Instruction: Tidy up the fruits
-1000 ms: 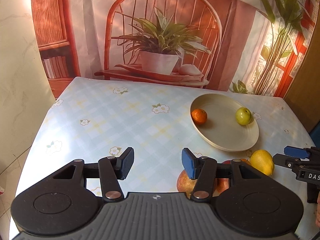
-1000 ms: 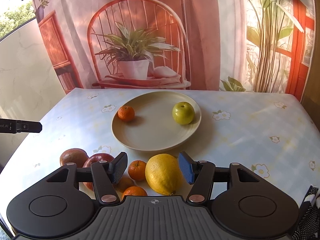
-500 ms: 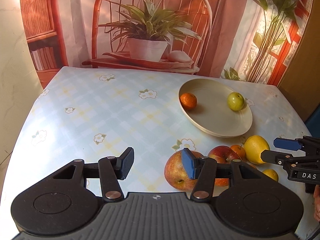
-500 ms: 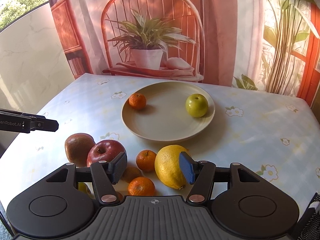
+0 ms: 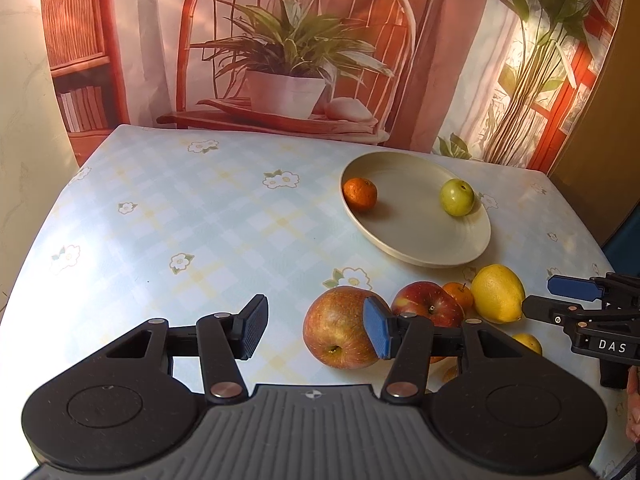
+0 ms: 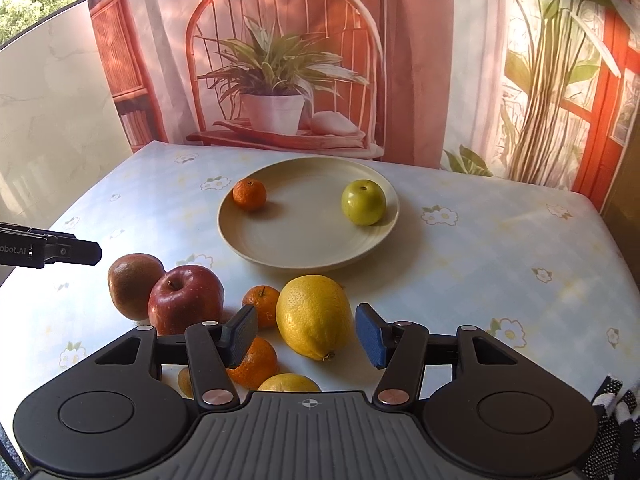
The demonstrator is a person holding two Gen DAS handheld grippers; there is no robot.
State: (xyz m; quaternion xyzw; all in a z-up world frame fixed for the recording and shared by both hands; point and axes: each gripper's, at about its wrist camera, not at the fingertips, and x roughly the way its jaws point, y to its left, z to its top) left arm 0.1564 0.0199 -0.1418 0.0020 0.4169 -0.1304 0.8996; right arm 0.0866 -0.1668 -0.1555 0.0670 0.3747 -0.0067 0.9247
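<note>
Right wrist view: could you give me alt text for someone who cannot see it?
Open tongs hover over a lemon among apples and mandarins on a floral tablecloth. Behind, a cream plate holds a mandarin and a green apple.

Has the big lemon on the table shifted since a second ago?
No. The lemon sits just in front of the plate, beside the small orange, as before; only the camera moved.

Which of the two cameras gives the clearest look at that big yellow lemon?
The right wrist view: the lemon sits whole and near, between the right tool's open fingers. The left wrist view shows the lemon smaller, at the side, touching that tool's finger.
</note>
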